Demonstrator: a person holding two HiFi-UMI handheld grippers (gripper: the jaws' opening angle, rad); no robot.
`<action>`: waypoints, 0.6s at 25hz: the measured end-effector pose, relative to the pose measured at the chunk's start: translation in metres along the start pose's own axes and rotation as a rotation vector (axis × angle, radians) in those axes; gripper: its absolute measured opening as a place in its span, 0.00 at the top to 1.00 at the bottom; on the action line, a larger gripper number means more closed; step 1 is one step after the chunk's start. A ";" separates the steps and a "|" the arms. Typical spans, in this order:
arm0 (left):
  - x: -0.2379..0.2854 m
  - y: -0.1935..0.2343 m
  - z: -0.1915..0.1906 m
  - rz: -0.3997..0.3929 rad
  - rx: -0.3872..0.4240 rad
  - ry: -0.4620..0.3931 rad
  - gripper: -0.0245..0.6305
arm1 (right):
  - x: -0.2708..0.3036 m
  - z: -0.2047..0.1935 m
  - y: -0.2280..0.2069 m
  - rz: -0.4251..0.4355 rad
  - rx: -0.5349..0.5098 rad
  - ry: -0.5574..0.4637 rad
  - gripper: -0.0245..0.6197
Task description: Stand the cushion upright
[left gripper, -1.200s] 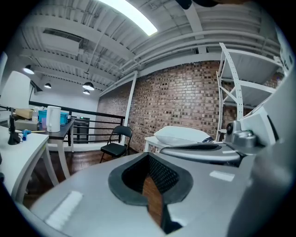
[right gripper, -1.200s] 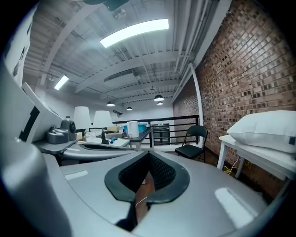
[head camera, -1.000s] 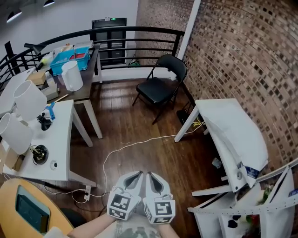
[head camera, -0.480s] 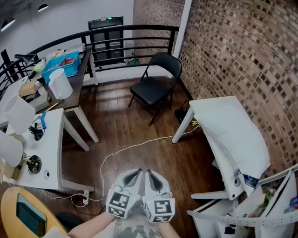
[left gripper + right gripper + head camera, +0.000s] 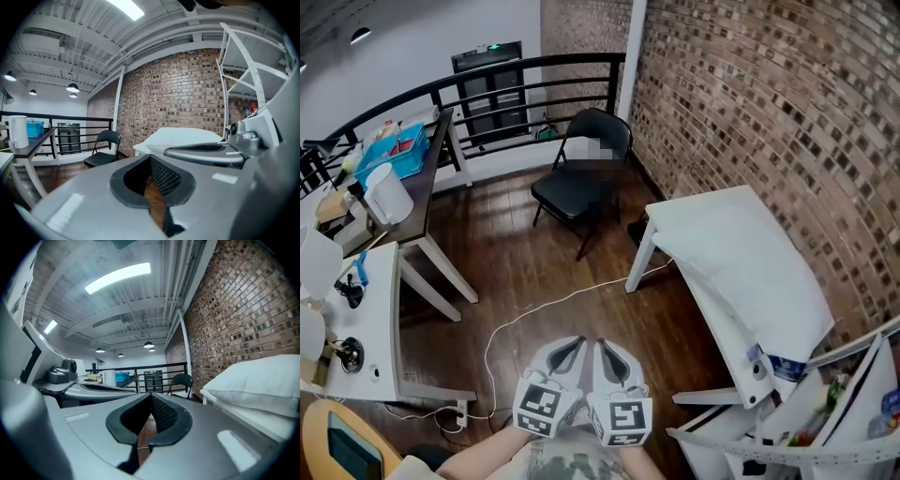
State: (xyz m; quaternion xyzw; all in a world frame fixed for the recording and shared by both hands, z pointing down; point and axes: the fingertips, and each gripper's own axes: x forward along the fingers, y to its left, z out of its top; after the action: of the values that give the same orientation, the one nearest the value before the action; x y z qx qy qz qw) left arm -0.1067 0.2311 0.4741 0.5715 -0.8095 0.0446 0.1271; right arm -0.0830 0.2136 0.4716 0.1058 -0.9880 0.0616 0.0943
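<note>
Left gripper [image 5: 570,352]: jaws together, nothing in them.
Right gripper [image 5: 614,354]: same deal, closed up and empty, just beside the left one.
Cushion [image 5: 745,267]: lying flat on the white table [image 5: 638,268] by the brick wall [image 5: 769,103], well apart from both.

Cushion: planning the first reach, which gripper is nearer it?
Right. The right gripper sits toward the cushion, apart from it; the left gripper, alongside, is farther off.

Grey left gripper [image 5: 573,352], grey right gripper [image 5: 609,352], black-white marker cubes [image 5: 546,411], camouflage garment [image 5: 572,466]
</note>
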 end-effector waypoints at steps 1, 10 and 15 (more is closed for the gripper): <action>0.006 -0.005 0.003 -0.010 0.005 -0.004 0.96 | -0.001 0.002 -0.008 -0.009 -0.001 -0.003 0.96; 0.046 -0.036 0.014 -0.093 0.030 -0.005 0.96 | -0.009 0.003 -0.058 -0.091 0.028 -0.011 0.96; 0.073 -0.055 0.014 -0.163 0.045 0.005 0.96 | -0.017 0.002 -0.090 -0.176 0.040 -0.006 0.96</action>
State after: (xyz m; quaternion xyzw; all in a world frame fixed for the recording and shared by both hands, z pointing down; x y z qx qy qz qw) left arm -0.0806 0.1426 0.4750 0.6382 -0.7586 0.0536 0.1196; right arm -0.0467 0.1294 0.4758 0.1940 -0.9738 0.0723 0.0941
